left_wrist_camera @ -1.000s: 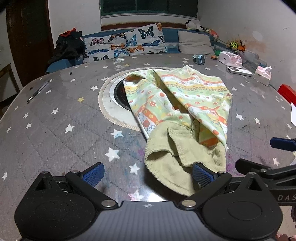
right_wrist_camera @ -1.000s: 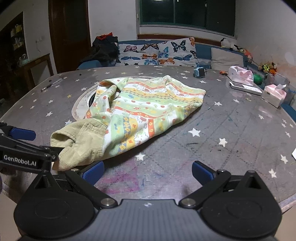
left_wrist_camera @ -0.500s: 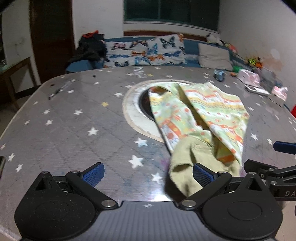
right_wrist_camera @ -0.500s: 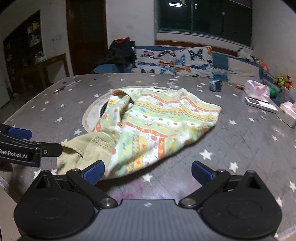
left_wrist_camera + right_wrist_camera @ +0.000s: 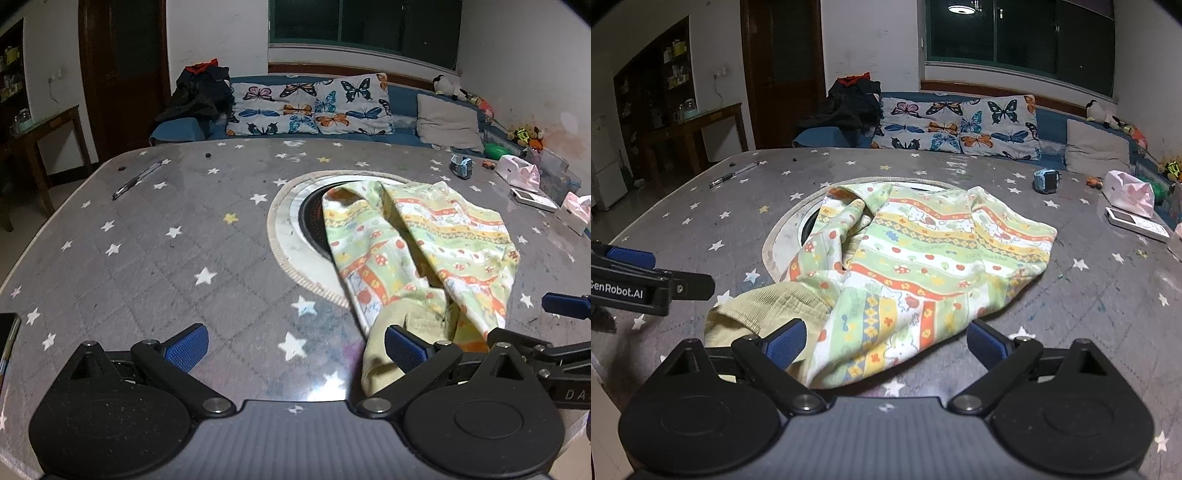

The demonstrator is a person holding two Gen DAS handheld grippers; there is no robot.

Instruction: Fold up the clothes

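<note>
Garment: a patterned garment point(image 5: 923, 273) is spread crumpled on the star-print worktop point(image 5: 147, 251).
Left tool point(image 5: 295, 345): released, nothing gripped.
Right tool point(image 5: 886, 341): jaws closing, hem between, not pinched.

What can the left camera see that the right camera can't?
Only the left view shows a phone at the table's near left edge. Only the right view shows the shelves by the door and the ceiling lamp mirrored in the window. Both show the patterned garment over the round hole, the starry table, a pen, a blue watch, the butterfly pillows and open blue-tipped fingers.
</note>
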